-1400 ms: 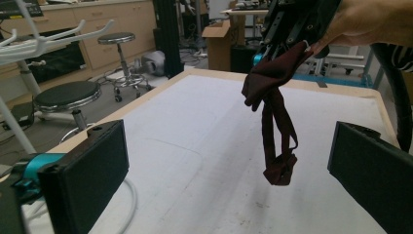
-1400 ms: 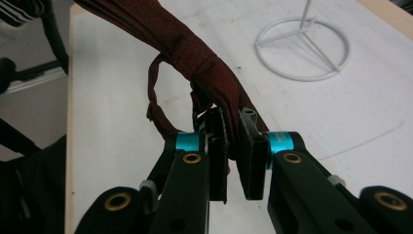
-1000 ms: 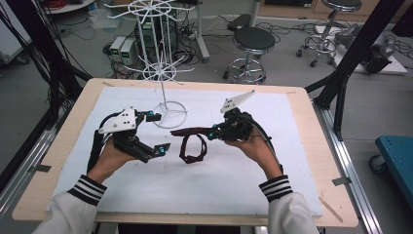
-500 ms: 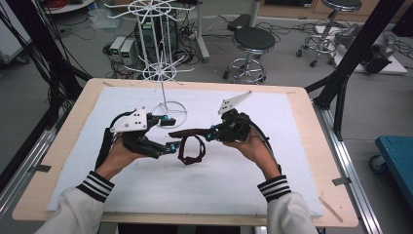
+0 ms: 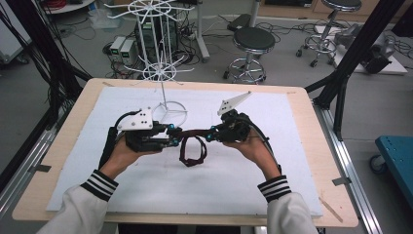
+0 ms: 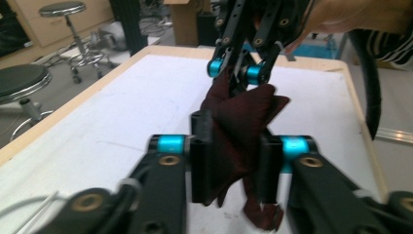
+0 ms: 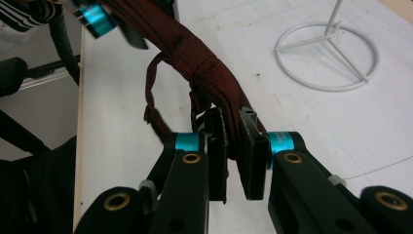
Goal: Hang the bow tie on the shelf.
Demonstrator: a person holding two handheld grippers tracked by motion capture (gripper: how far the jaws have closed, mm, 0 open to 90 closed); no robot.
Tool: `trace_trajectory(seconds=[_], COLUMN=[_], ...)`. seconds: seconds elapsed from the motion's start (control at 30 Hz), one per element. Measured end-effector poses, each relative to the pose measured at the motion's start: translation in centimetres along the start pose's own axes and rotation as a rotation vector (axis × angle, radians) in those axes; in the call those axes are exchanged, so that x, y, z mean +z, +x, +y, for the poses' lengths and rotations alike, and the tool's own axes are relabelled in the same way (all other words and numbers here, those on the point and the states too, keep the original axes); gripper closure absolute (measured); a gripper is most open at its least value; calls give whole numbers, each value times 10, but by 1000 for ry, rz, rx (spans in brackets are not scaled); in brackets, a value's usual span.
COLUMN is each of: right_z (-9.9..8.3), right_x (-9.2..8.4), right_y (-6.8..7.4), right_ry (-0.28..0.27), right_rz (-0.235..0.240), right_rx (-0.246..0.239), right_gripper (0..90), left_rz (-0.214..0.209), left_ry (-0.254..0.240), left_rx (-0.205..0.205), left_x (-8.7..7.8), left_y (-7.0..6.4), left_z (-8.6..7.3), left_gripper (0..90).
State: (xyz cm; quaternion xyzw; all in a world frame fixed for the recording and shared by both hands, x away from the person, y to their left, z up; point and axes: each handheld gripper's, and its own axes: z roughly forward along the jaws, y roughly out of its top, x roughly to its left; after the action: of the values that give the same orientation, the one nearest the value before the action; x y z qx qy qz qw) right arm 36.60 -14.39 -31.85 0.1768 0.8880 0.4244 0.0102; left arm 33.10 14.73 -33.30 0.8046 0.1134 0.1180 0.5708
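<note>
Left hand-held gripper [image 5: 171, 136] has moved in from the left over the last second and now meets the dark red band [image 5: 193, 148] at mid-desk; earlier it sat well apart from it, jaws free. In the left gripper view its jaws are clamped on a fold of the band [image 6: 238, 131], cloth bunched between the two black pads. Right hand-held gripper [image 5: 210, 135] has barely shifted; it is clamped on the other end, and the right gripper view shows the band [image 7: 204, 73] pinched between its jaws and running away toward the other gripper's blue joint.

Band now: held by both, a short stretch slung between the two grippers, the rest hanging as a loop down toward the white mat [image 5: 243, 190]; cannot tell if the loop's bottom touches the mat. It sits just in front of the ring base of the white wire rack [image 5: 163, 78], not touching it.

Meaning: one-gripper hold has become a two-gripper hold, so the band can be spread or opened. Judged step: grasp done, stretching or lifting toward a rack arm likely next. Rack arms bare so far, so hanging not yet done. Risk: left grip takes a bunched fold, could slip when pulled.
</note>
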Motion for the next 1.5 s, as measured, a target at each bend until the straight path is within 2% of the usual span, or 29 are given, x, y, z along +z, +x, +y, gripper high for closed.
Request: trace_trajectory(seconds=[0.1,0.33,0.4,0.47,0.5,0.53,0.6,0.63,0.67,0.7,0.77,0.83,1.1,1.5], right_z=[0,0,0,0,0,0,0,0,0,-1,-1,-2,-10,-35], right_x=[0,1,1,0,0,0,1,3,4,5,6,4,-6,-22], right_y=[0,0,0,1,1,1,2,3,4,5,6,7,9,13], right_ry=[-6,-8,-18,-19,-26,-33,-49,-31,-26,-24,-37,-45,-97,-167], right_rz=[1,4,1,6,-2,-8,-12,-10,-29,-31,-68,-83,-106,-152], right_rx=[-5,-9,-21,-9,-15,-11,4,-11,-27,-26,-13,-16,-7,15], right_gripper=[838,828,807,760,715,601,298,134,45,7,6,6,7,6], left_rz=[3,24,29,35,37,36,41,43,43,42,45,51,72,137], left_ry=[1,9,6,12,8,5,0,-2,-1,3,4,-8,-31,-57], left_rx=[-7,-7,-10,-5,-9,-11,-8,-7,-7,-7,-7,-12,-18,-8], left_x=[0,-1,-2,-3,-3,-3,-4,-4,-4,-4,-4,-5,-14,-32], left_y=[0,-2,-2,-1,-2,-2,-2,-2,-2,-2,-2,-2,0,6], left_z=[1,2,3,3,3,3,4,4,4,4,4,4,6,18], left_gripper=[811,836,838,838,838,839,839,839,839,839,839,839,839,838])
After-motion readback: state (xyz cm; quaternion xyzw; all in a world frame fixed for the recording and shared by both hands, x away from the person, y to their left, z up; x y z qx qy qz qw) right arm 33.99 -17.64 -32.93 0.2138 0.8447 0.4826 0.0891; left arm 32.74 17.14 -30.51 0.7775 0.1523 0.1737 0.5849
